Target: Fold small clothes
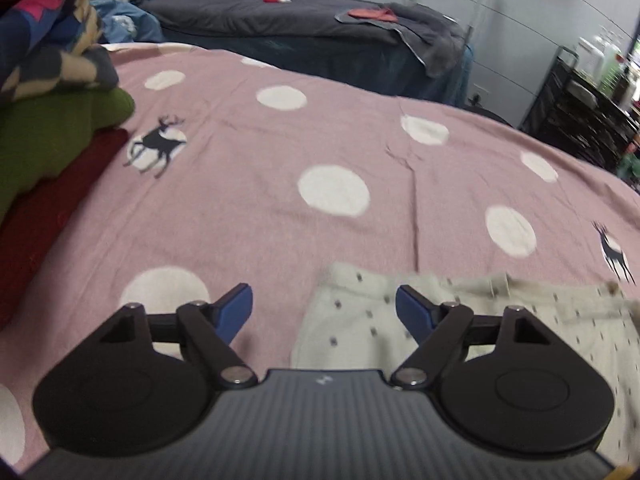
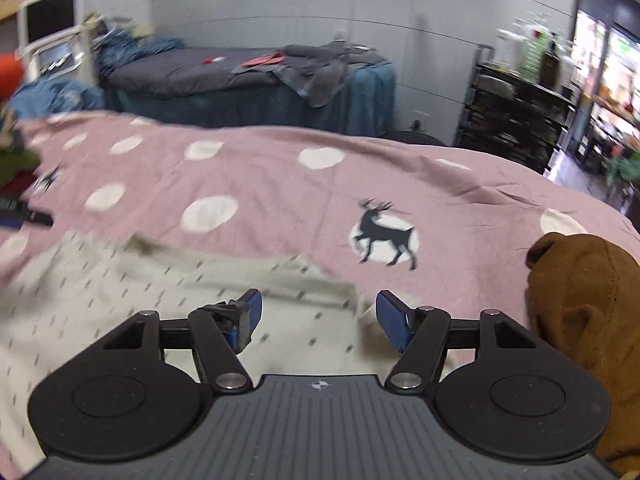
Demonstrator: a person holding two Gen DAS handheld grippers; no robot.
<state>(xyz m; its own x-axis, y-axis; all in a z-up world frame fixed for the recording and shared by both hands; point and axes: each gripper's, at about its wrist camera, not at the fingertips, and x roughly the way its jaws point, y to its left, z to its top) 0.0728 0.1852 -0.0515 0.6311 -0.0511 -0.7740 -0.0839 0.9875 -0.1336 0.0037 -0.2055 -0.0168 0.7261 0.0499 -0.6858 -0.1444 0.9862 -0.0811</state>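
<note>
Left gripper (image 1: pixel 324 308) and right gripper (image 2: pixel 319 318), jaws of both spread wide and holding nothing, poised over a cream dotted garment (image 2: pixel 120 280) lying flat near the bed's front edge on the pink spotted bedspread (image 1: pixel 280 140). Likely risk: jaws closing on bedspread along with garment, dragging both; the brown garment (image 2: pixel 584 320) beside the right gripper may snag.

Left gripper (image 1: pixel 324 310) jaws spread wide, nothing between the blue pads (image 1: pixel 234 312), one at 9 o'clock and one at 3 o'clock of the gap. Pointing forward, tilted down, held low. Right gripper (image 2: pixel 318 318) likewise gaping, pads (image 2: pixel 392 326) well apart and empty, aimed forward toward 12 o'clock, also low. Black linkage arms splayed outward on both.
</note>
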